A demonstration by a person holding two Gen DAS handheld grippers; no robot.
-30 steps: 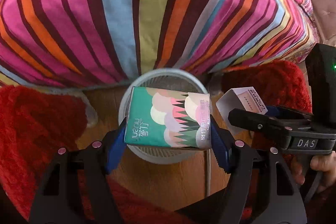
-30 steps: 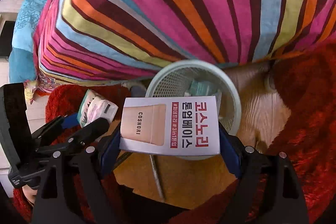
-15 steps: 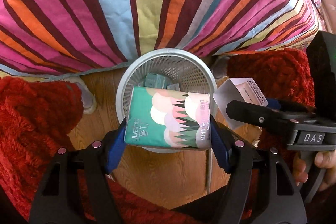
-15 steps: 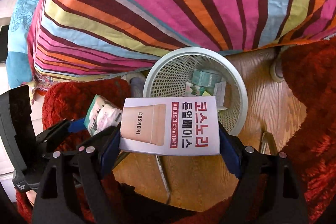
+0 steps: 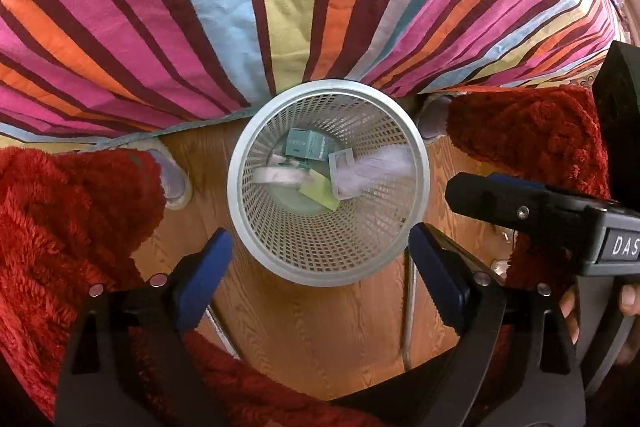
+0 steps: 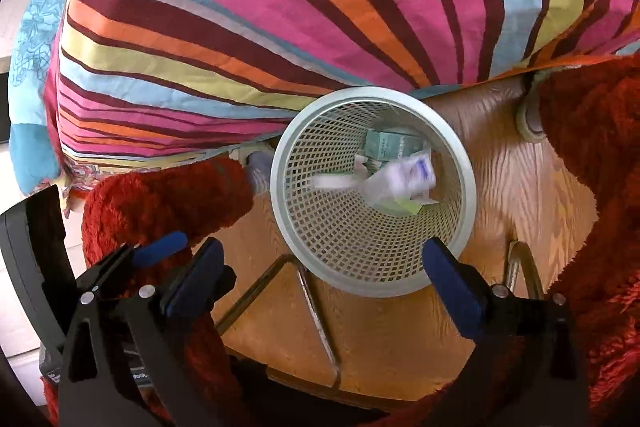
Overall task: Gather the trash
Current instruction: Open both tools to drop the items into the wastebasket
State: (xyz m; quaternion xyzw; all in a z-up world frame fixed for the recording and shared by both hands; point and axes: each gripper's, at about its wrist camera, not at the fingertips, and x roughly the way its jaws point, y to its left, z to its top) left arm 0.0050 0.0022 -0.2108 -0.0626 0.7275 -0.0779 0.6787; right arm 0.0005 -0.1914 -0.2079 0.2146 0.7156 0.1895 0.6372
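White packet (image 6: 404, 179) in the basket (image 6: 280, 187) is motion-blurred — print unreadable.

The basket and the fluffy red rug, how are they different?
The basket is pale, hard mesh full of little square holes; the red rug is solid, shaggy and soft. The basket is round and stands upright with trash inside; the red rug lies flat on both sides of it and holds no trash. Both rest on the wooden floor.

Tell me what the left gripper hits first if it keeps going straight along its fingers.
Probably the mesh waste basket: the left gripper, jaws opening and empty, points steeply down at its near rim and wall, though depth is hard to judge.
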